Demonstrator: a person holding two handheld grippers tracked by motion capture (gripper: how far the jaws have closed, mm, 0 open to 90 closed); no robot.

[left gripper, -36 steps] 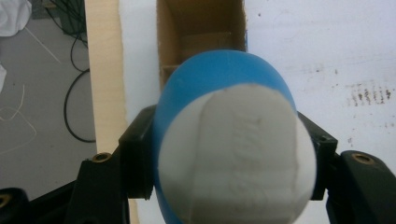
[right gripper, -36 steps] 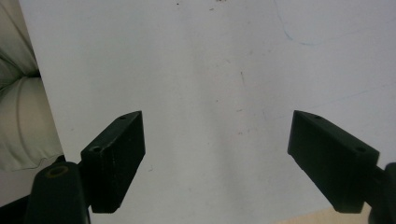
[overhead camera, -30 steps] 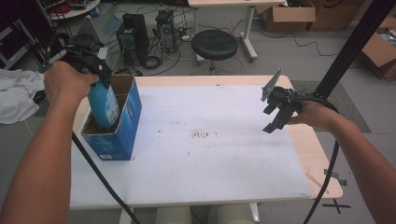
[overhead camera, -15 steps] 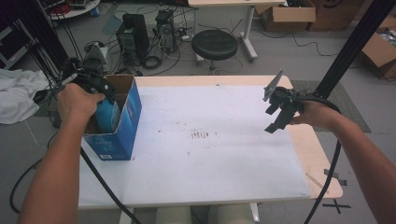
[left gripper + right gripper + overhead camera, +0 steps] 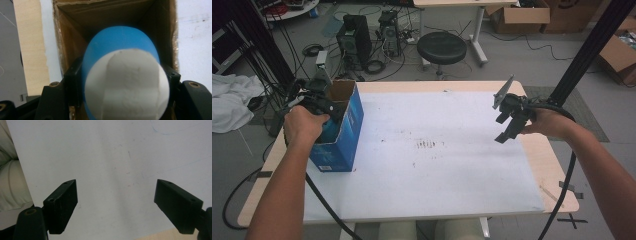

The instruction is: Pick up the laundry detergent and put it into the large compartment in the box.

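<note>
An open blue cardboard box (image 5: pixel 346 131) stands at the table's left side, its brown inside (image 5: pixel 75 30) seen from above in the left gripper view. My left gripper (image 5: pixel 323 102) reaches down into the box, shut on a blue bottle with a white cap (image 5: pixel 125 82); the bottle's blue body (image 5: pixel 331 131) peeks out inside the box. My right gripper (image 5: pixel 508 119) hovers over the table's right side, open, with nothing between its jaws, and bare white table sheet (image 5: pixel 115 162) lies below it.
The white sheet (image 5: pixel 432 155) covers most of the wooden table (image 5: pixel 552 170), with dark marks near its middle. Behind the table are a black stool (image 5: pixel 442 47), computer towers (image 5: pixel 354 37) and cables. A black pole (image 5: pixel 584 55) rises at the right.
My left gripper has lowered the blue bottle down into the box; a second ago the bottle stood above the rim. The right gripper has stayed where it was.
</note>
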